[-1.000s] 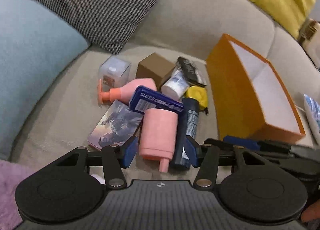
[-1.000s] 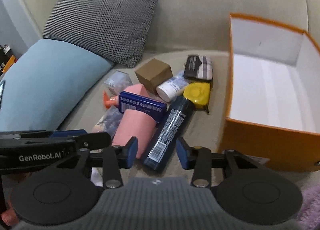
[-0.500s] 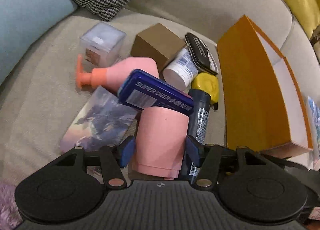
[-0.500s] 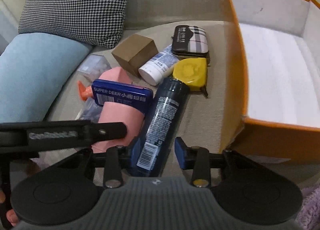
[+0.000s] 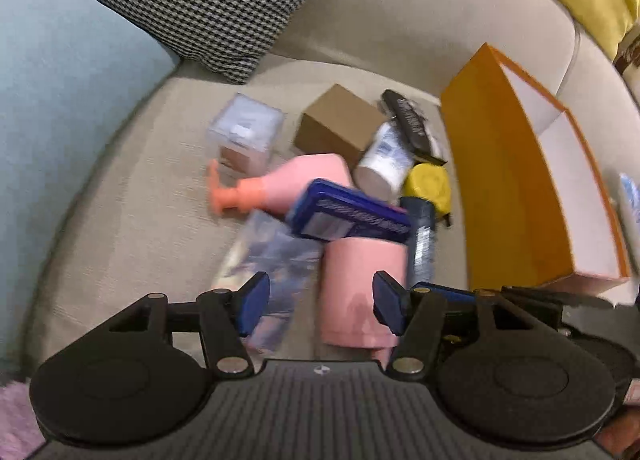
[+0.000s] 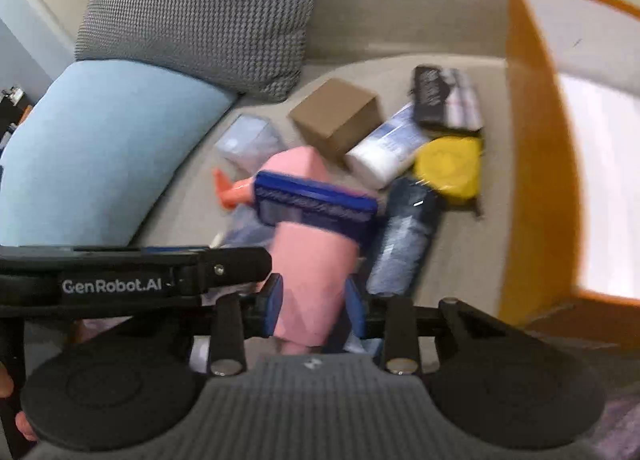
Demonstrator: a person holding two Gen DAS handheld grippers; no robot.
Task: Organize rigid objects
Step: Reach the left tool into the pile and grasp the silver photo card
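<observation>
left tool [image 5: 320, 302]: spread wide, holds nothing | right tool [image 6: 314, 306]: pinching pink bottle [image 6: 312, 272] | blue tin [image 6: 316, 205] lies on bottle | orange box [image 6: 536, 179] nearby

A beige sofa seat [image 5: 132, 227] carries an orange box [image 5: 500, 187] and cluttered objects.

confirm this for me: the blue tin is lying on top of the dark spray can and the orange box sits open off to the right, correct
Not quite. The blue tin lies on top of the pink bottle, not the dark spray can, which lies beside them toward the orange box. The right wrist view shows this. The box does sit open off to the right.
</observation>
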